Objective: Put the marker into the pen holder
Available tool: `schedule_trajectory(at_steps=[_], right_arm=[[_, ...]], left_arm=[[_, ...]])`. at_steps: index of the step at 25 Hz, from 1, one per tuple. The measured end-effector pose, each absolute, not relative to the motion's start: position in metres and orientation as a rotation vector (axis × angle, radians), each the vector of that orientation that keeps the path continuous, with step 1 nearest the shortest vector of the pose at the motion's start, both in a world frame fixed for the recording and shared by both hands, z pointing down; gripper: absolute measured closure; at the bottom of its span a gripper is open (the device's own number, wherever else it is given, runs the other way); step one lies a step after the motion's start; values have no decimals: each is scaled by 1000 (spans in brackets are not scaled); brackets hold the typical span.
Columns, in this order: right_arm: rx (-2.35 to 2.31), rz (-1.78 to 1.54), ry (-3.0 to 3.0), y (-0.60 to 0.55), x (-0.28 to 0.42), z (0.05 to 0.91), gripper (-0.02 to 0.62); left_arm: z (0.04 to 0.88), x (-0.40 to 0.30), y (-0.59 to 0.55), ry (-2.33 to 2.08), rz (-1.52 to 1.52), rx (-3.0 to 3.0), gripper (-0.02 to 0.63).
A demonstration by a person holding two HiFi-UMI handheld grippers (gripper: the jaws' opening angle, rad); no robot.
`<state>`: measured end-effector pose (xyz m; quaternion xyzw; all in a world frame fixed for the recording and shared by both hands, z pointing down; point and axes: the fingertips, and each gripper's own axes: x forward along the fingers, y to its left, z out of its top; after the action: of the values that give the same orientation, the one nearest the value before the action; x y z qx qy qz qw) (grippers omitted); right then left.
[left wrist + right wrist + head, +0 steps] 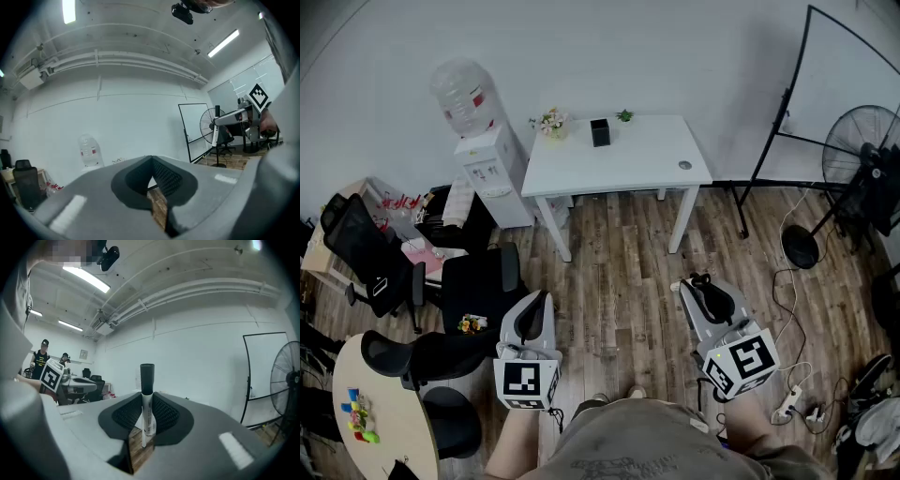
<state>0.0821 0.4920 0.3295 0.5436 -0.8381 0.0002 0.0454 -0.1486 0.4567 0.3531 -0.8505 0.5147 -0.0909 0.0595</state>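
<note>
Currently the right tongs [146, 401] are clamped on the marker [146, 399], which stands upright between the pads with its black cap on top. Left tongs [151, 165] are closed with nothing between them. Both sit over the wood floor [619, 281], well short of the desk [637, 155]. The black pen holder [600, 132] is on the desk's far edge, between the flowers [550, 122] and a small green plant [624, 115]. Holder contents can't be made out.
</note>
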Motion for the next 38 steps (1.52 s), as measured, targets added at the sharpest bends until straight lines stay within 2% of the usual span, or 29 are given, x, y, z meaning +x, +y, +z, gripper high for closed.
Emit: schedule_trajectory(at_steps=[28,38], right_arm=[[1649,-2,-2563,475,113,335,499],[1646,0,-2542,435,119,347,499]], left_arm=[[365,-109,441,1553,-288,-2612,606],[372,-103,399,1551,-280,-2608,606]])
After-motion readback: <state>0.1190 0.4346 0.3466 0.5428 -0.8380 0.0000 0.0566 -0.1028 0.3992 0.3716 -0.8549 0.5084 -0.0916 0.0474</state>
